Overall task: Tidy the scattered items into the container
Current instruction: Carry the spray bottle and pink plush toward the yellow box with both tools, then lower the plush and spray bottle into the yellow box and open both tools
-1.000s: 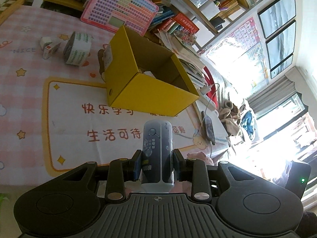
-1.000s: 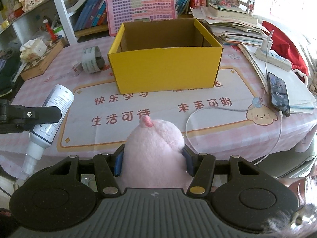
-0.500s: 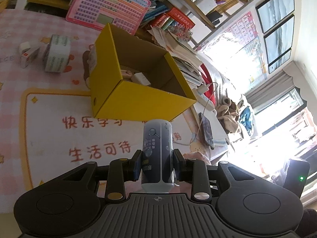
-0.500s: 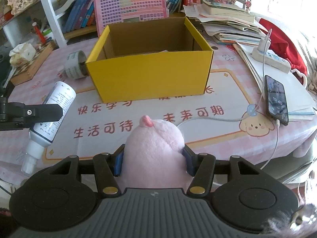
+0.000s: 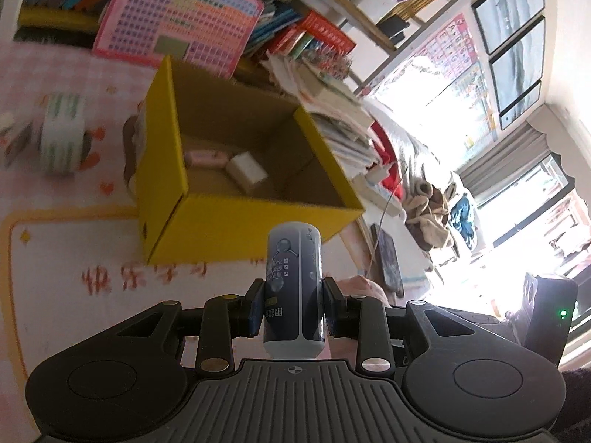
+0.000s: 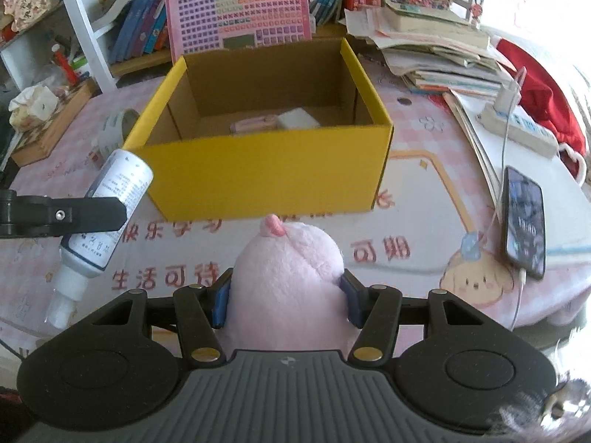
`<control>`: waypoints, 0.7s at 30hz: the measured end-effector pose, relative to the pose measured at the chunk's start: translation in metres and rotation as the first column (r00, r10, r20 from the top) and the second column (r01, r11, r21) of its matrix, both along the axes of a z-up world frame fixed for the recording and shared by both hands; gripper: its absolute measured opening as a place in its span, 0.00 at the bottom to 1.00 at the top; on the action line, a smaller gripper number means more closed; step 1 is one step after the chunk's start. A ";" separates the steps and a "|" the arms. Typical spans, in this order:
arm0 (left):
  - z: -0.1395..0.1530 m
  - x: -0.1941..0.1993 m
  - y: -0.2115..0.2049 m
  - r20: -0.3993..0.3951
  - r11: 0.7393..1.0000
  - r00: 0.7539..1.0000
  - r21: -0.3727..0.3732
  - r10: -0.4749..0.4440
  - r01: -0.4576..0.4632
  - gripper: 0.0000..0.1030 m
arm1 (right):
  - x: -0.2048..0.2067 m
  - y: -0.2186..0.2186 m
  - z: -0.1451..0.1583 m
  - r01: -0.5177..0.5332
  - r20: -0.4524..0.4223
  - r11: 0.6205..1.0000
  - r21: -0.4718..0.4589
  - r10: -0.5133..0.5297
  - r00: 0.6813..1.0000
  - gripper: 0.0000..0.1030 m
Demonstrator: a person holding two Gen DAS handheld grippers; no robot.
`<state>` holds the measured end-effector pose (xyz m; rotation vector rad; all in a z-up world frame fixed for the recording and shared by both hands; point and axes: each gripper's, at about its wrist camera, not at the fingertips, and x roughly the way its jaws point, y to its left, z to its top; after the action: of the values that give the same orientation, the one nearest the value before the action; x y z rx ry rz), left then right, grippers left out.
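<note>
Your left gripper (image 5: pixel 293 308) had its jaws pinched on a dark blue-grey cylindrical spray bottle (image 5: pixel 294 288), held above the mat just short of the open yellow cardboard box (image 6: pixel 266 170). In the right wrist view that same bottle showed its white printed side and white nozzle, tilted, at the far left. Your right gripper (image 6: pixel 285 301) had its jaws pressed into a soft pink plush toy (image 6: pixel 288 280), also just in front of the box's near wall.

Left of the box lay a roll of green-printed white tape (image 5: pixel 61 136) on its side, with a small white carton (image 5: pixel 13 136) further left, blurred. Inside the box sat a pale pink flat case (image 6: pixel 255 124) touching a small white block (image 6: pixel 297 120). Nothing stood between your held items and the box opening. Right of the box were a stack of papers and books (image 6: pixel 436 55), a white power strip (image 6: pixel 517 129) and a dark smartphone (image 6: pixel 524 217) on a white cable.

The table carried a pink checked cloth (image 6: pixel 424 118) and a white mat with an orange border and red Chinese characters (image 6: pixel 424 192). Behind stood a pink grid-patterned board (image 6: pixel 240 14) and bookshelves.

Only the left wrist view showed the bright window with grey curtains (image 5: pixel 517 155) and the wall posters; only the right wrist view showed the wooden tray (image 6: pixel 51 122) at far left.
</note>
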<state>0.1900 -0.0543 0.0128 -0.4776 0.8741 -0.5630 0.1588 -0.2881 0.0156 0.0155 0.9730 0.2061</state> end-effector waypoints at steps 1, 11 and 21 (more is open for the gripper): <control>0.002 0.003 -0.002 0.010 1.000 1.000 0.004 0.002 -0.002 0.30 | 0.005 -0.001 0.002 -0.007 0.003 1.000 0.004 0.007 1.000 0.53; 0.025 0.035 -0.009 0.084 0.998 0.995 0.030 0.061 -0.063 0.30 | 0.049 -0.013 0.028 -0.088 0.091 0.996 0.018 0.086 0.992 0.53; 0.041 0.086 -0.020 0.147 0.984 0.984 0.131 0.100 -0.120 0.30 | 0.113 -0.008 0.045 -0.212 0.195 0.977 0.016 0.205 0.959 0.53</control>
<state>0.2758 -0.0743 0.0540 -0.3523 0.7426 -0.4250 0.2715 -0.2963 0.0603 -0.0729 0.7763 0.4124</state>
